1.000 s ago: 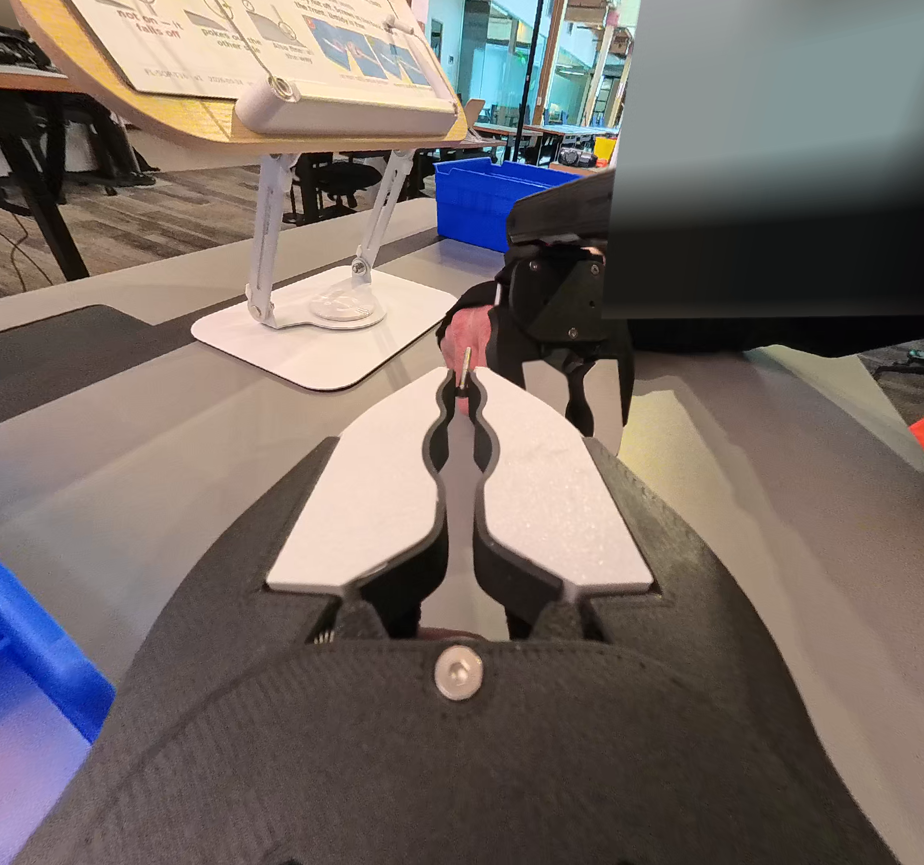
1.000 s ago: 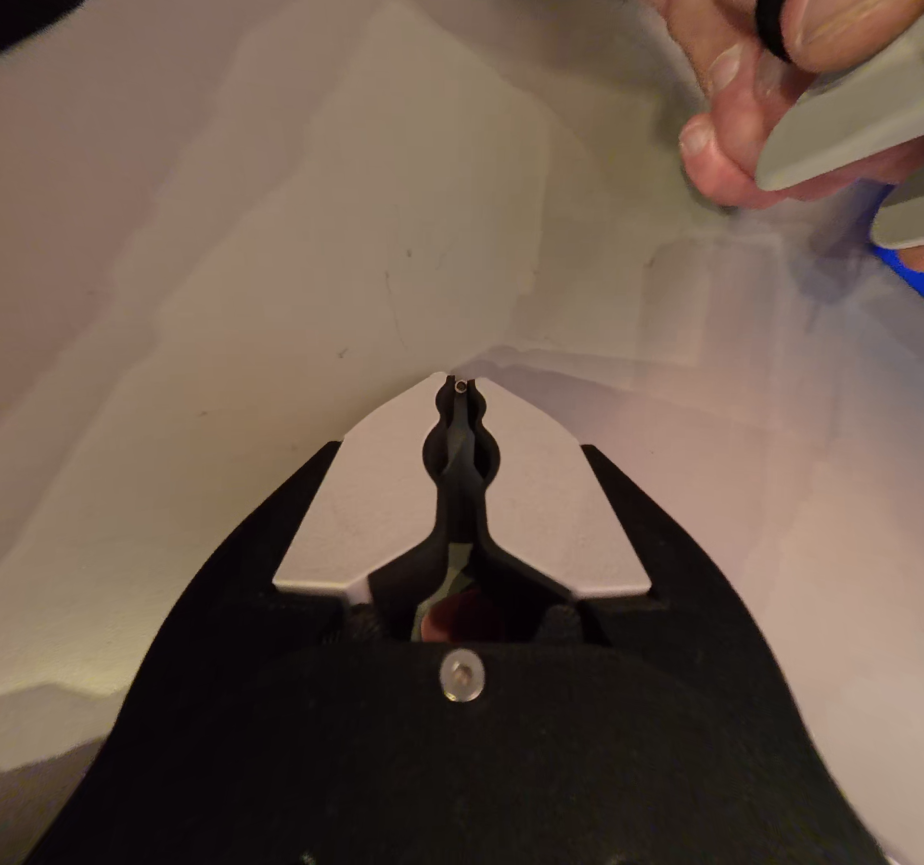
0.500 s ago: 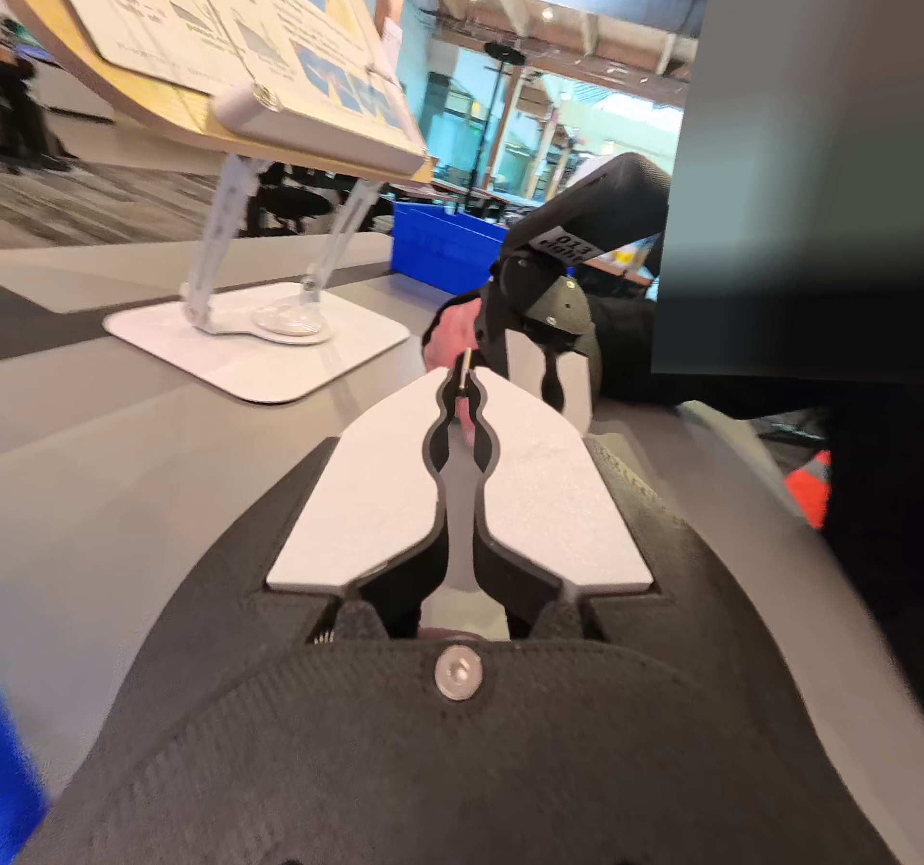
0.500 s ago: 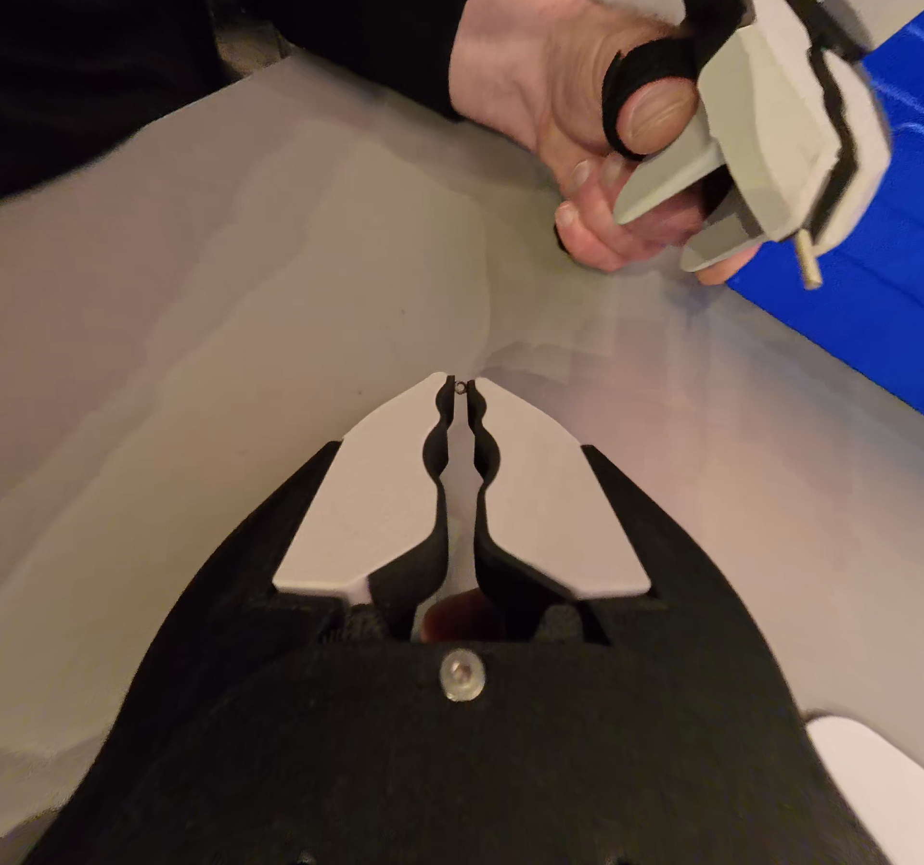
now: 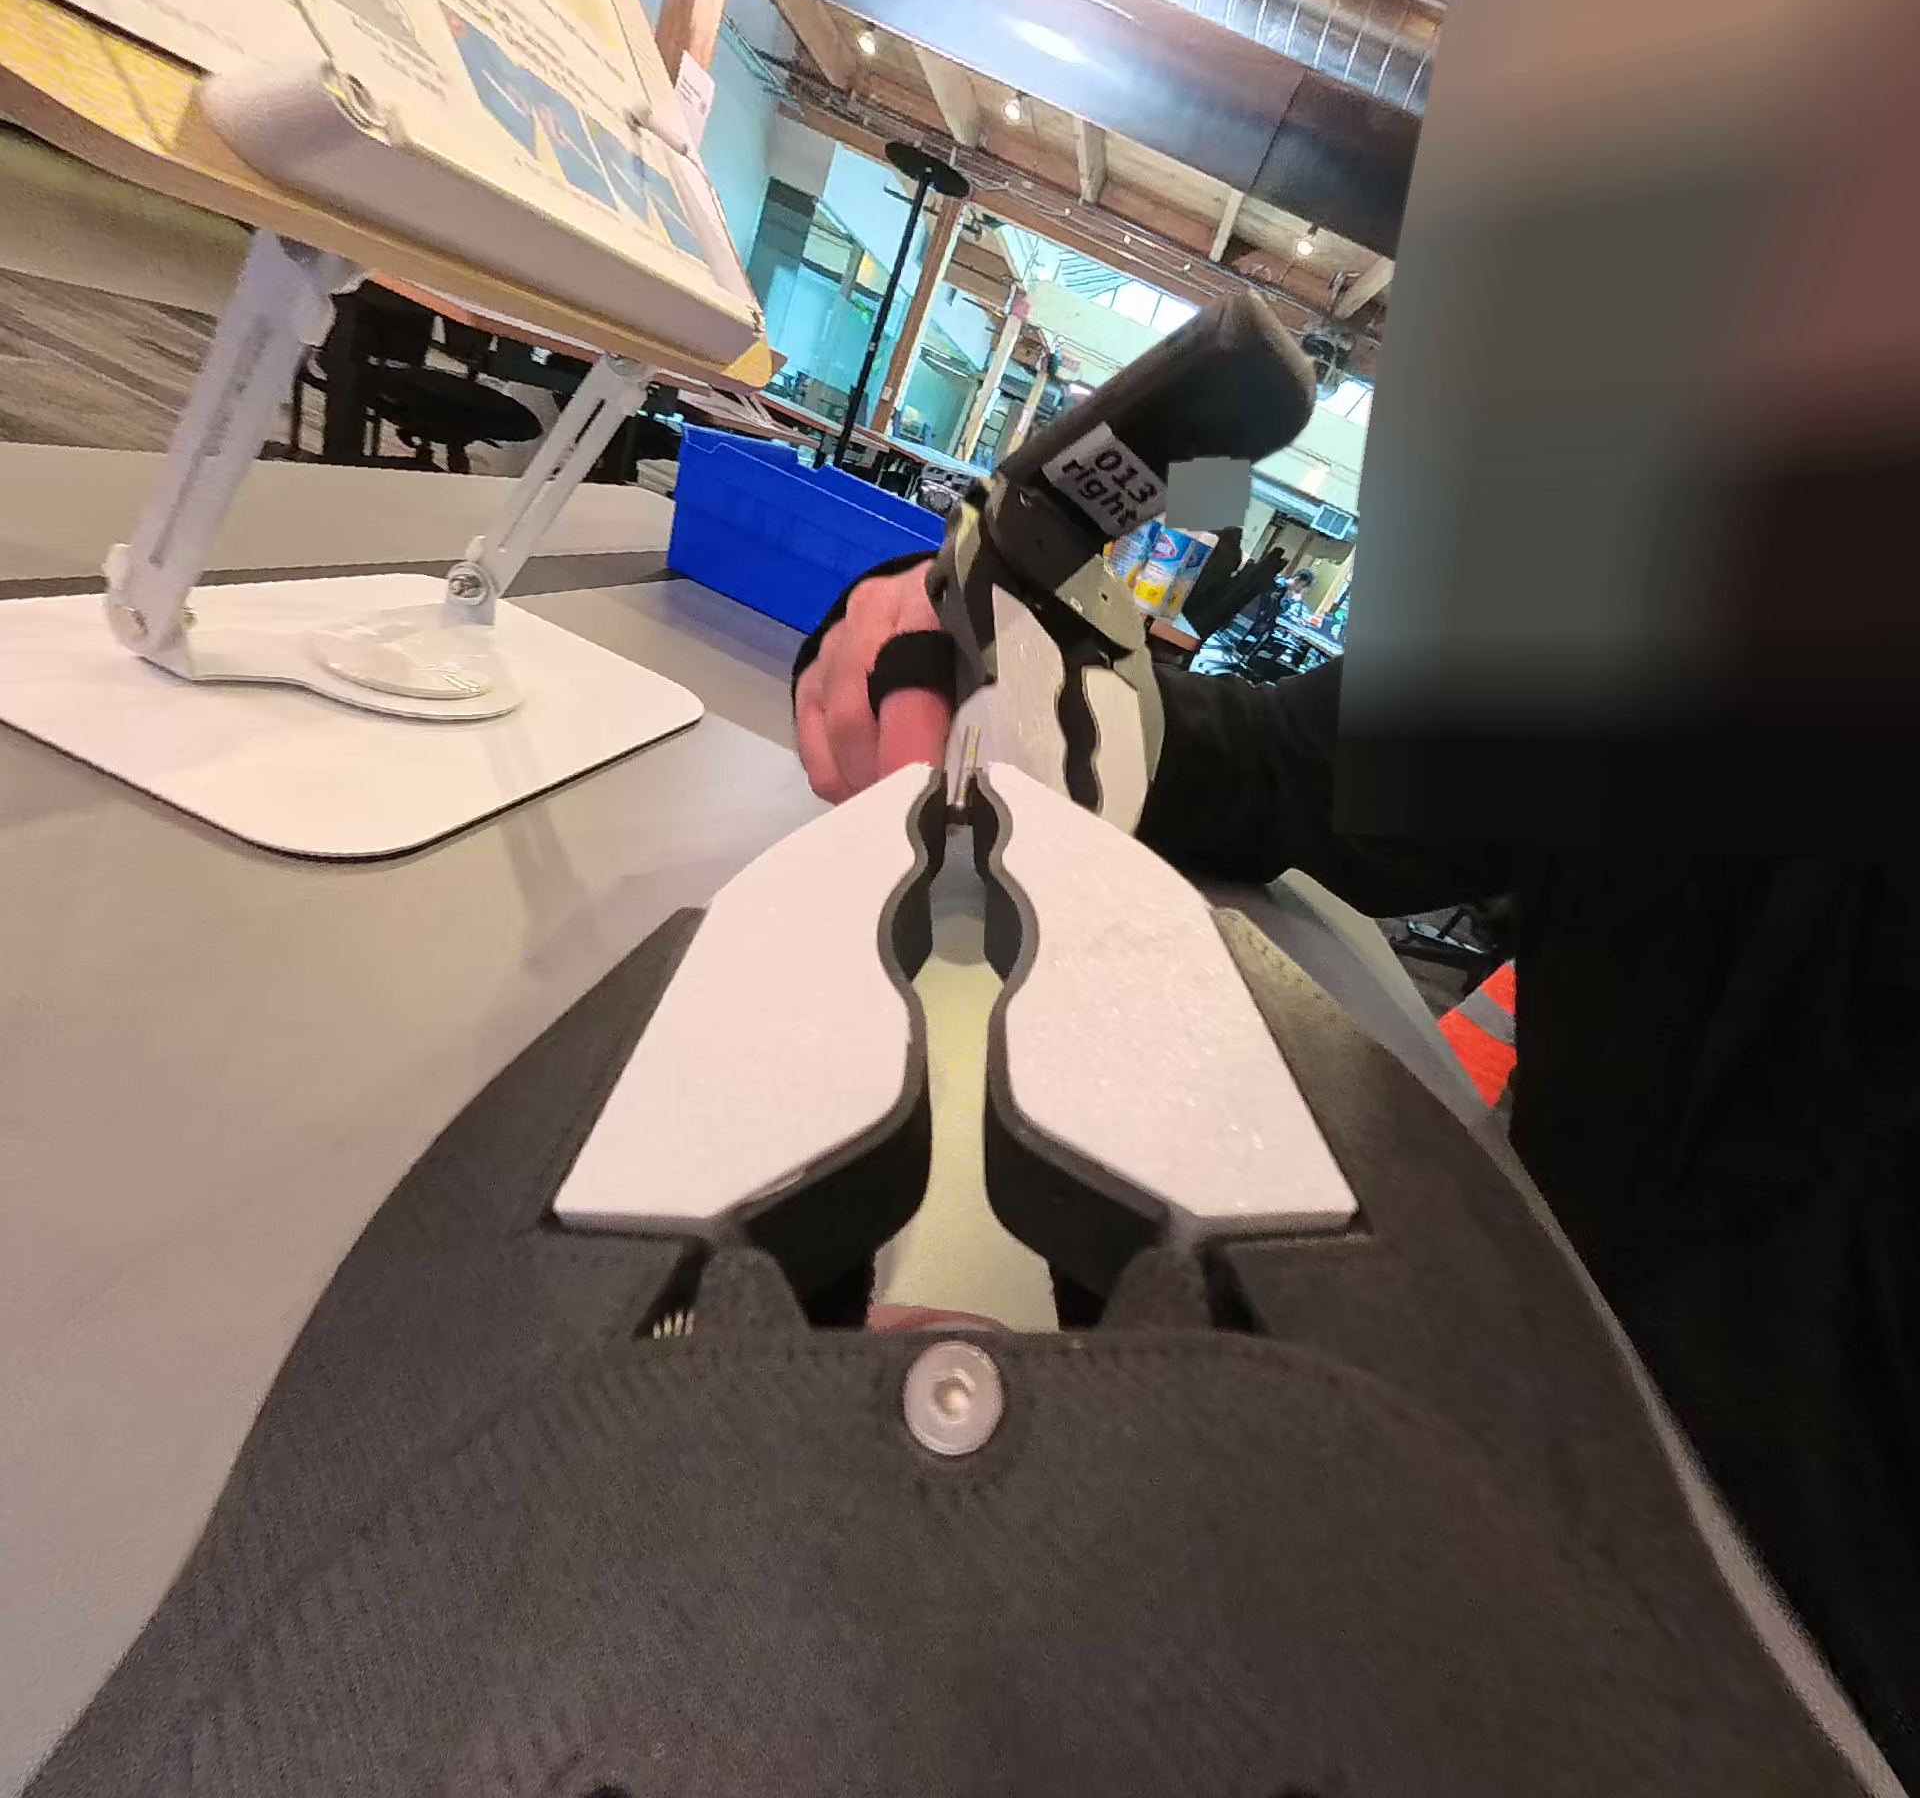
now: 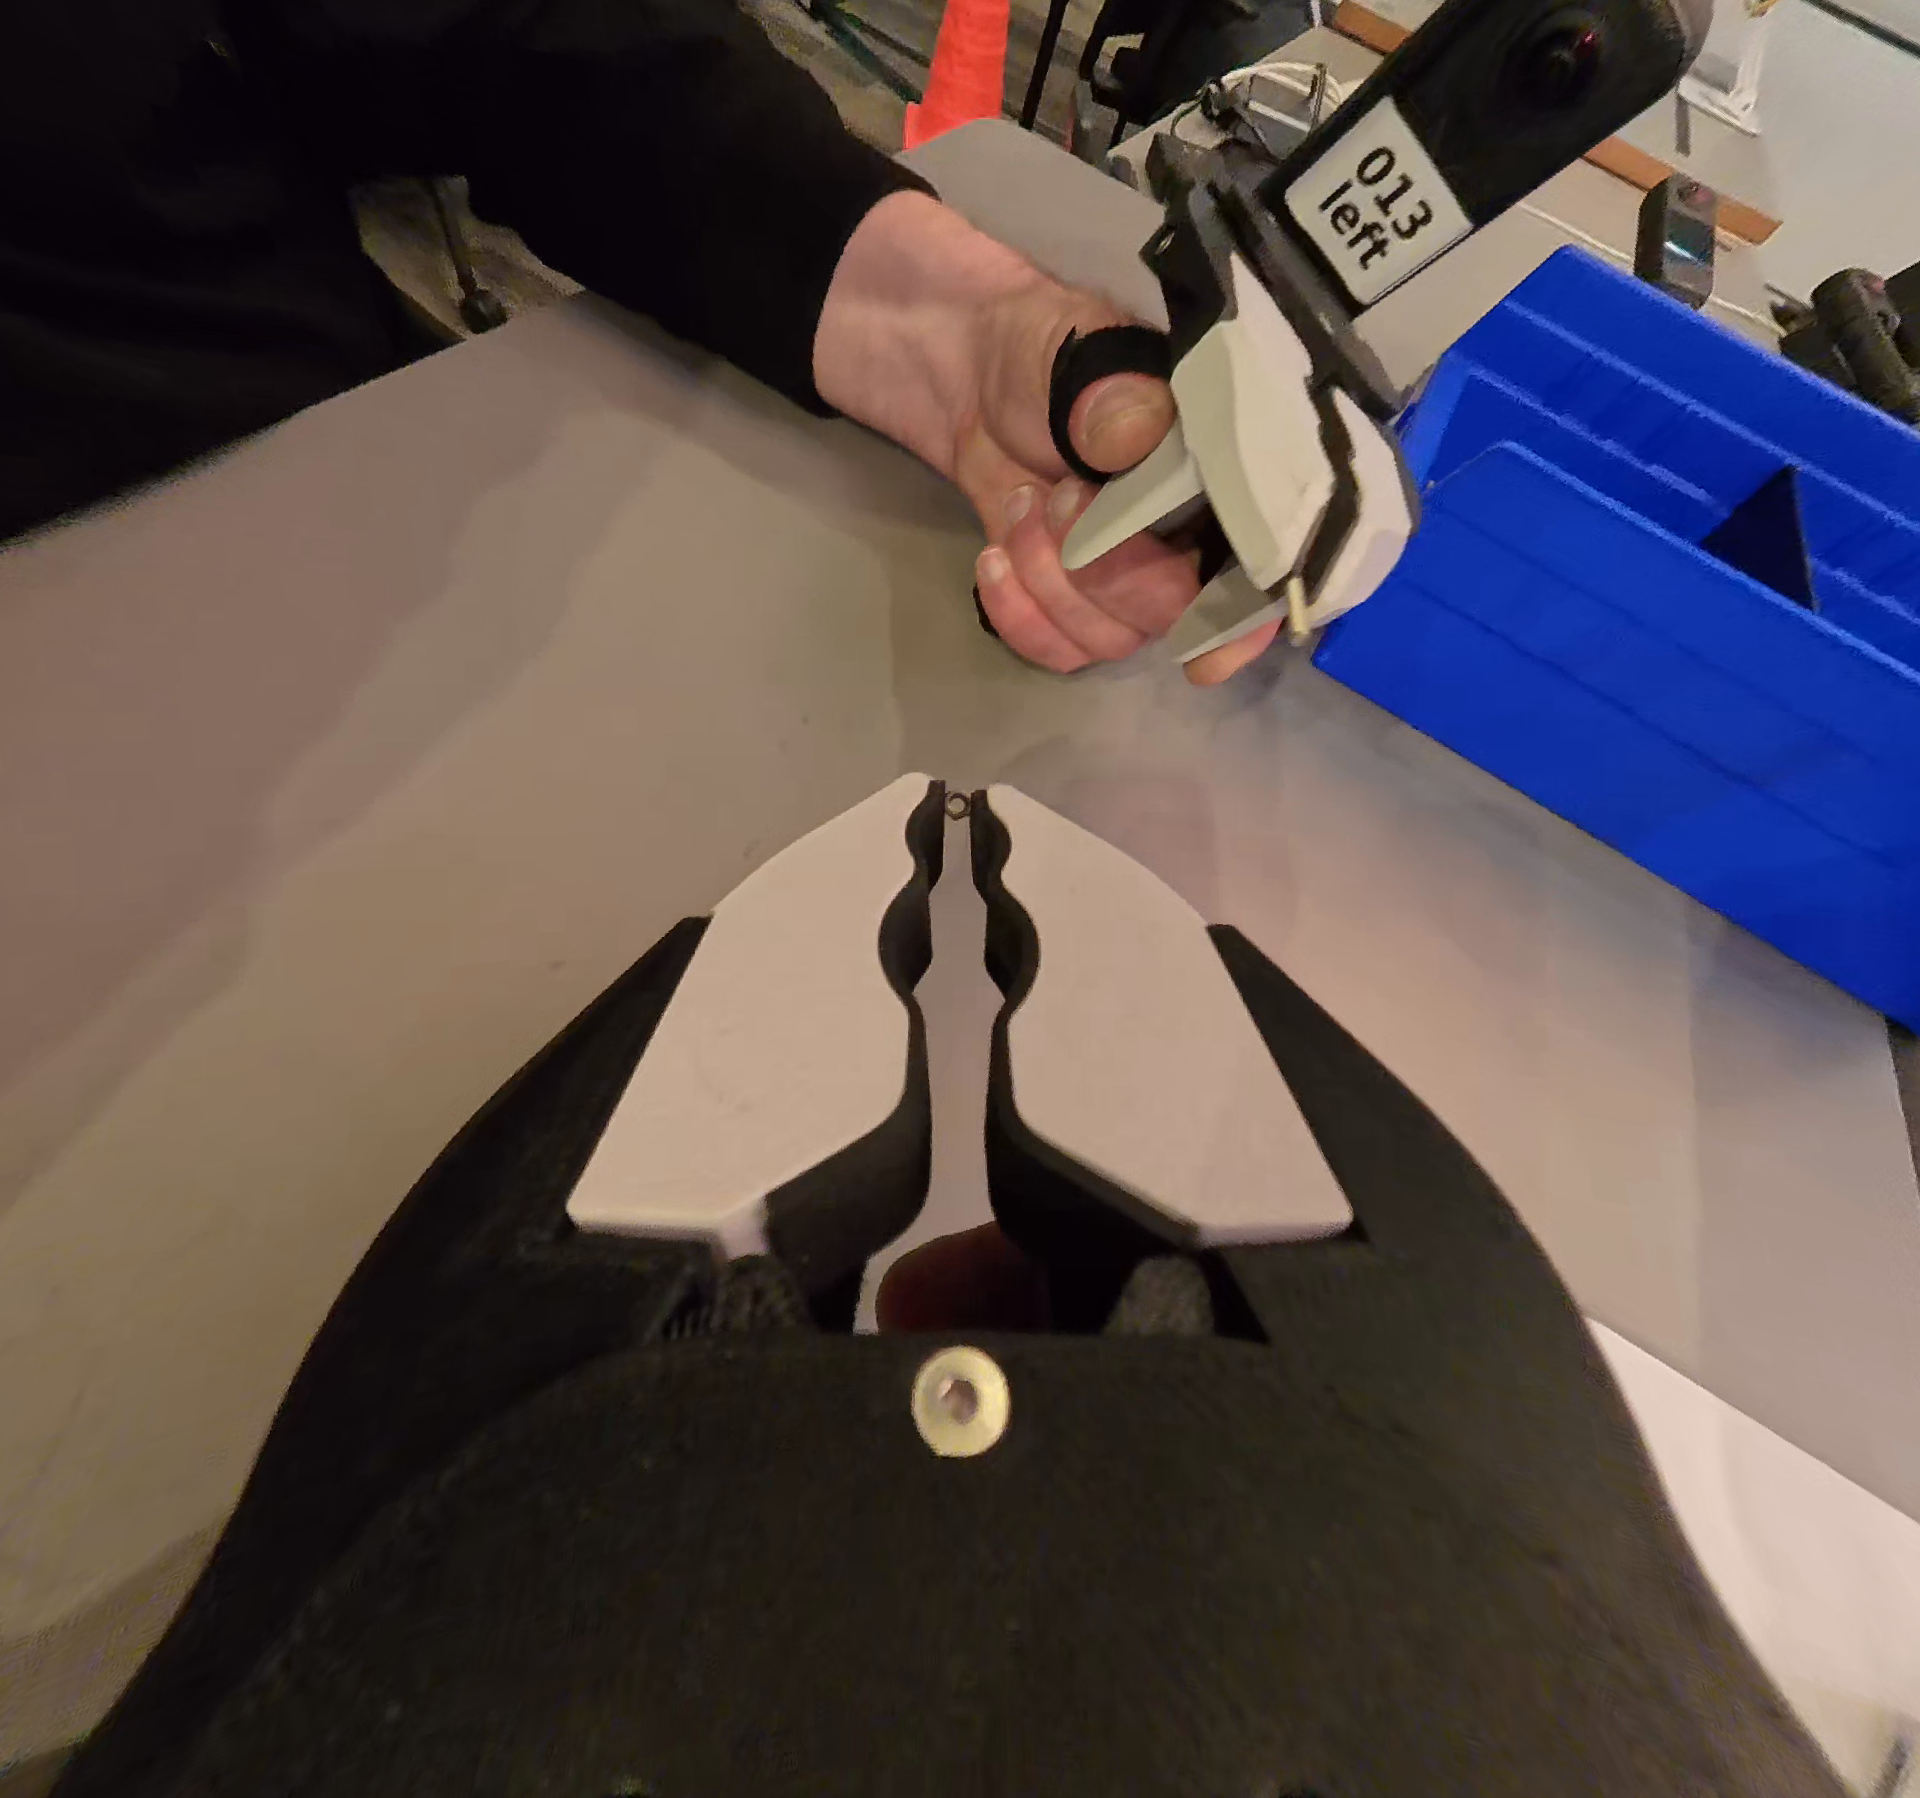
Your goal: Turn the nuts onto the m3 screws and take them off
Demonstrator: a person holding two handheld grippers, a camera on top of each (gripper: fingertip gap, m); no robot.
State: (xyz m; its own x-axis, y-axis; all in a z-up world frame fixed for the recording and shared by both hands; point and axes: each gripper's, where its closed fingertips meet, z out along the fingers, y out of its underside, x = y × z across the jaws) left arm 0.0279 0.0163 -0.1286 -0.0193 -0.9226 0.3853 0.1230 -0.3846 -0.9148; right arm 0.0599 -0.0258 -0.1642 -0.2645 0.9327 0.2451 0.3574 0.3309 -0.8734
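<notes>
My left gripper (image 5: pixel 958 792) is shut on a small metal screw (image 5: pixel 964 761) that sticks out past its tips. It also shows in the right wrist view (image 6: pixel 1311 595), held in a hand, with the screw (image 6: pixel 1297 601) pointing down in front of a blue bin. My right gripper (image 6: pixel 957 801) is shut on a tiny dark nut (image 6: pixel 957 802) at its very tips, above the grey table (image 6: pixel 520 709). It also shows in the left wrist view (image 5: pixel 1081 792), raised beyond the screw. The two grippers are apart.
A blue bin (image 6: pixel 1662 585) stands on the table right of the left gripper. A white stand (image 5: pixel 343 699) holding an instruction board (image 5: pixel 416 34) stands at the left, with another blue bin (image 5: pixel 769 522) behind. An orange cone (image 6: pixel 971 13) stands on the floor beyond the table. The tips of one gripper are about 7 cm away from the tips of the other.
Both grippers have lifted and tilted up from the table. The right gripper rose with the nut, and the left one with the screw came into fuller view near the blue bin.
</notes>
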